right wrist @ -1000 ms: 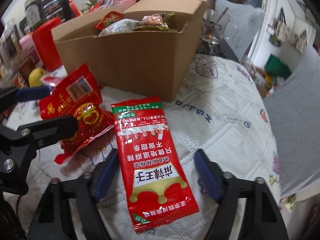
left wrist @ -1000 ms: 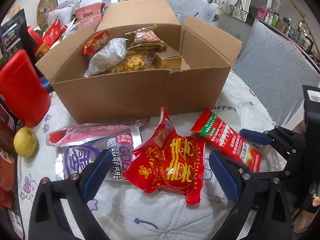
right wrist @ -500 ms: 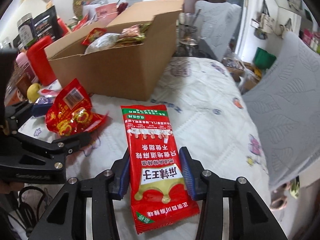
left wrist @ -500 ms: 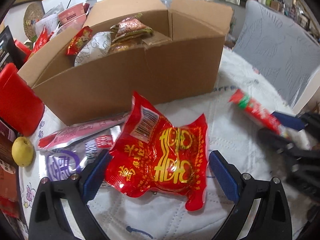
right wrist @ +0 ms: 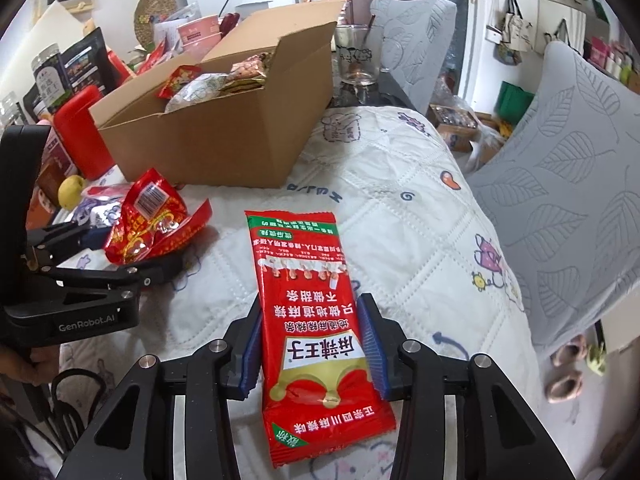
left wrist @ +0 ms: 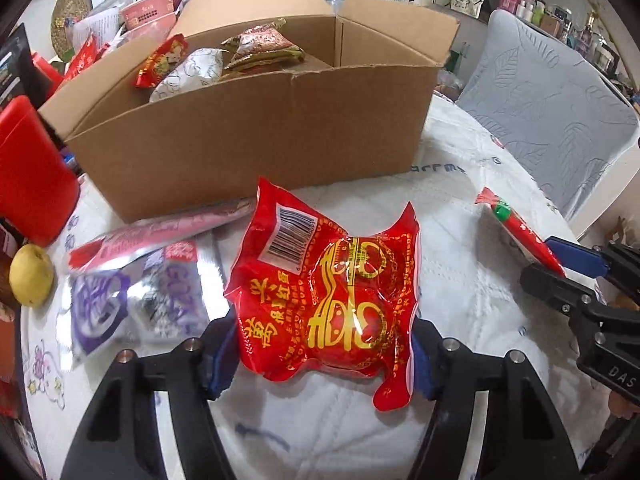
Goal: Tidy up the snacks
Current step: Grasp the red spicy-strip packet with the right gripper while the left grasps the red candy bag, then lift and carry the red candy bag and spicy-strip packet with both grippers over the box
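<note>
Left tool (left wrist: 322, 354) closing, blue pads touching both sides of red-gold snack pouch (left wrist: 332, 292), lifted off quilted worktop (left wrist: 460, 216). Right tool (right wrist: 312, 344) pinching long red spicy-strip packet (right wrist: 312, 320) at mid-length, raised over the worktop. Purple packet (left wrist: 132, 300) and pink packet (left wrist: 160, 230) lie beyond on the left. Farther back, open cardboard box (left wrist: 256, 136) holding snacks.

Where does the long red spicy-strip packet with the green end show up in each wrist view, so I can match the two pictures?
Left wrist view: the long red packet is at the right edge, seen edge-on, in the right gripper.
Right wrist view: the same packet runs up the lower centre, pinched between the blue pads.
Shared landmark: the open cardboard box of snacks, beyond the packet in both views.
</note>
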Demonstrator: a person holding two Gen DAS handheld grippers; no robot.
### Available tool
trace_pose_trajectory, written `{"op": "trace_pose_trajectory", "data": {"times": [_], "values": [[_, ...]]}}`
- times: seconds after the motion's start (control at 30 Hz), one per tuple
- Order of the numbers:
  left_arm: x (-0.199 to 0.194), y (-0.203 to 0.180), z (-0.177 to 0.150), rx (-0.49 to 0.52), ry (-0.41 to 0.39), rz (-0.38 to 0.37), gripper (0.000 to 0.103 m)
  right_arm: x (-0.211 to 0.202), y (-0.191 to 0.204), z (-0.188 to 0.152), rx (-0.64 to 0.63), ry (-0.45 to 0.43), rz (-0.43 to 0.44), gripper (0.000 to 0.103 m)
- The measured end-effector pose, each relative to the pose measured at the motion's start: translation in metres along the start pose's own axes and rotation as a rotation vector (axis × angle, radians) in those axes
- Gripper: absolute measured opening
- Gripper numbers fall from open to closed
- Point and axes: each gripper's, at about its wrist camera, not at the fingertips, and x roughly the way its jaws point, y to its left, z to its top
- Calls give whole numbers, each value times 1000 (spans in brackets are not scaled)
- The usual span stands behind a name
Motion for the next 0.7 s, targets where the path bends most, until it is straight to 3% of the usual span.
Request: {"op": "trace_pose_trajectory", "data": {"times": [0.47, 0.7], "values": [[-62, 14, -45, -35, -21, -7, 67, -26, 34, -29, -54, -4, 69, 43], [-65, 22, -73, -65, 8, 0, 67, -30, 59, -45, -108, 14, 66, 43]]}}
